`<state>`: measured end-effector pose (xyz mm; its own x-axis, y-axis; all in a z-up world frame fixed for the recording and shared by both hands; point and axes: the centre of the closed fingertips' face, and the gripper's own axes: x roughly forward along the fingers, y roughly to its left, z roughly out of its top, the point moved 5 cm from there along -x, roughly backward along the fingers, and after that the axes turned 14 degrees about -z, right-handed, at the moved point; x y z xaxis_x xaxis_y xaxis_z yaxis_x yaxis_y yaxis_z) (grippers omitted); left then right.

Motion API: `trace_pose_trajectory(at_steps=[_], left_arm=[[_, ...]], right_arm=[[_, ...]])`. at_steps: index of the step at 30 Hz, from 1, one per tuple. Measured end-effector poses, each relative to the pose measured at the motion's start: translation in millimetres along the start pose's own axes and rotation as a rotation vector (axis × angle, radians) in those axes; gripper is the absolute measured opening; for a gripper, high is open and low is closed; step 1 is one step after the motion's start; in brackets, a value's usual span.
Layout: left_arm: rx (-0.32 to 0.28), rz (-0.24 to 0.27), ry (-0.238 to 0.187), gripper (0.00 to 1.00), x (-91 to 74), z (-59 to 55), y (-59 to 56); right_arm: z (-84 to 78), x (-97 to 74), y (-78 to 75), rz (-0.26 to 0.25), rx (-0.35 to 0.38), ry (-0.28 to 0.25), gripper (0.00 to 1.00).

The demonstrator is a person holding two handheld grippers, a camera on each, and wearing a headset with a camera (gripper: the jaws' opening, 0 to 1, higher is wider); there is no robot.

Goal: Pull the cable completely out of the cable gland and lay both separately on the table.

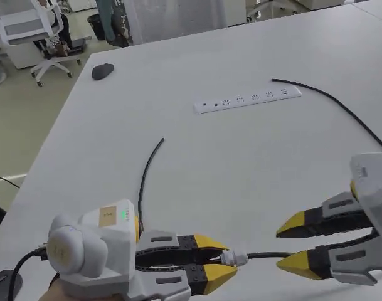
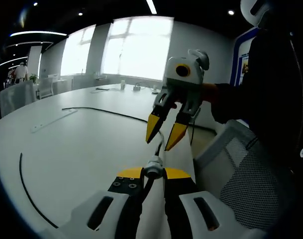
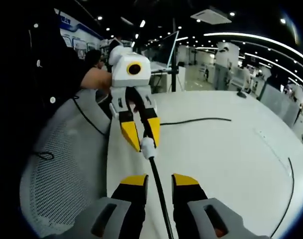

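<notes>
A white table (image 1: 241, 163) carries a white power strip (image 1: 247, 99) toward its far edge, its black cord (image 1: 341, 106) running off toward the right edge. A dark computer mouse (image 1: 102, 71) sits near the far left corner. A thin black cable (image 1: 145, 175) curves along the left side toward the near edge.

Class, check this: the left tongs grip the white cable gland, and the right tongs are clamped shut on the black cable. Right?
One point is wrong: the right tongs are open, not clamped. The right gripper view shows the black cable running between their parted tips. The left tongs do grip the white cable gland.
</notes>
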<state>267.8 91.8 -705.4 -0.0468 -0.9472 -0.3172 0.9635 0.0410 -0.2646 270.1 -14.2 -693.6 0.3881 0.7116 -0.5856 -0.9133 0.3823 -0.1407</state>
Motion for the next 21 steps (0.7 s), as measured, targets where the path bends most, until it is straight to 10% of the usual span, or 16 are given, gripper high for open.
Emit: trace_pose_trajectory(at_steps=[13, 21], left_arm=[[0.021, -0.02, 0.002, 0.15, 4.8, 2.4, -0.6], [0.031, -0.017, 0.005, 0.15, 7.5, 4.8, 2.0]], right_arm=[[-5.7, 7.8, 5.7, 0.05, -0.111, 0.025, 0.0], [-18.8, -5.3, -5.2, -0.022, -0.138, 0.055, 0.0]])
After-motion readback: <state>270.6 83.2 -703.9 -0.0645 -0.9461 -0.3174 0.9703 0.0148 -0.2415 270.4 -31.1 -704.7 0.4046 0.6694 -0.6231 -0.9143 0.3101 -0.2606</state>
